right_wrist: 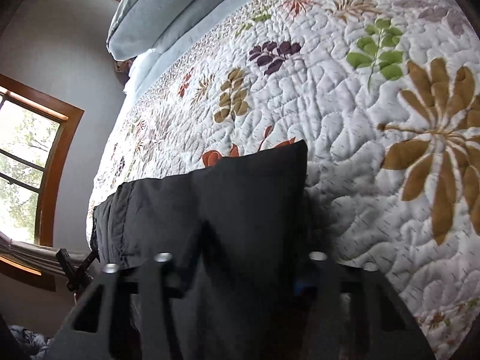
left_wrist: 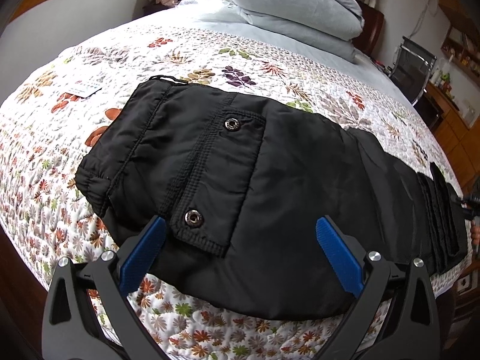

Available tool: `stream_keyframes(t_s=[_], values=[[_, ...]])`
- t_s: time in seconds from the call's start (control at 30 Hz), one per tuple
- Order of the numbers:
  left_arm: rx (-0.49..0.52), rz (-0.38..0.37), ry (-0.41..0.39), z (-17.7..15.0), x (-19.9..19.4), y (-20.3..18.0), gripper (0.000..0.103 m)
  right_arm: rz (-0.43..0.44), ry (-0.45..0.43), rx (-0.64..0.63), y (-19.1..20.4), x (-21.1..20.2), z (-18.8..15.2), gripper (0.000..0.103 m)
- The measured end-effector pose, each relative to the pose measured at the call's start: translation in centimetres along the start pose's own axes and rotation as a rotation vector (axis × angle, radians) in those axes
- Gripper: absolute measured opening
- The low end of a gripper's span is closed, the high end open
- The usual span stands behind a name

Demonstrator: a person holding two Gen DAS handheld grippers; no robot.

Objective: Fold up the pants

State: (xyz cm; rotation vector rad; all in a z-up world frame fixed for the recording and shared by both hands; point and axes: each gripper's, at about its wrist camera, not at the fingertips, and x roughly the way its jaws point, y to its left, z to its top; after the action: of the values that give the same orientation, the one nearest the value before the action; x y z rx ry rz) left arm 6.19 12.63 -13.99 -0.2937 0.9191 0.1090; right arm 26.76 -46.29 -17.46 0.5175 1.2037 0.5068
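- The black pants (left_wrist: 270,186) lie flat on the bed, on a white quilt (left_wrist: 210,57) printed with leaves and flowers.
- The waistband end sits toward the left of the left wrist view, and the legs run off to the right, where the cuffs (left_wrist: 441,225) are stacked near the bed's edge.
- A back pocket flap (left_wrist: 222,177) faces up, with one metal snap (left_wrist: 231,124) near its top and another snap (left_wrist: 193,217) near its bottom.
- The left claw (left_wrist: 240,240) hangs over the near edge of the pants with its blue pads (left_wrist: 339,258) set wide apart; nothing is between them.
- In the right wrist view, black cloth from the pants (right_wrist: 240,210) drapes over the right claw (right_wrist: 240,282) and hides its fingertips, so I cannot tell whether it is apart or clamped on the fabric.
- One corner of that cloth stands up against the quilt (right_wrist: 345,105).
- A folded grey-blue duvet (left_wrist: 294,9) is piled at the head of the bed.
- A small card or paper (left_wrist: 84,88) lies on the quilt beyond the waistband.
- A wood-framed window (right_wrist: 33,162) is on the wall beside the bed.
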Motion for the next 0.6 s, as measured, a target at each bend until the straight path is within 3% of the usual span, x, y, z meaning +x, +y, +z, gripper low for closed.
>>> stream_keyframes(t_s=[0.07,0.23,0.4,0.47,0.6], values=[[-0.019,0.003,0.003,0.3,0.0,0.0,0.100,-0.006,-0.009,0.000,0.2,-0.7,0.0,0.025],[-0.044,0.033,0.007,1.0,-0.3,-0.4,0.100,-0.087,-0.006,-0.027,0.9,-0.7,-0.2,0.023],[-0.008,0.063,-0.027,1.8,-1.5,-1.1,0.100,-0.138,0.003,0.001,0.8,0.3,-0.1,0.033],[0.004,0.070,-0.041,2.2,-2.1,-1.4,0.100,-0.161,0.000,0.012,1.0,0.3,-0.1,0.043],[0.025,0.067,-0.073,2.8,-3.1,-1.7,0.100,-0.227,-0.033,0.009,2.1,-0.7,0.0,0.049]])
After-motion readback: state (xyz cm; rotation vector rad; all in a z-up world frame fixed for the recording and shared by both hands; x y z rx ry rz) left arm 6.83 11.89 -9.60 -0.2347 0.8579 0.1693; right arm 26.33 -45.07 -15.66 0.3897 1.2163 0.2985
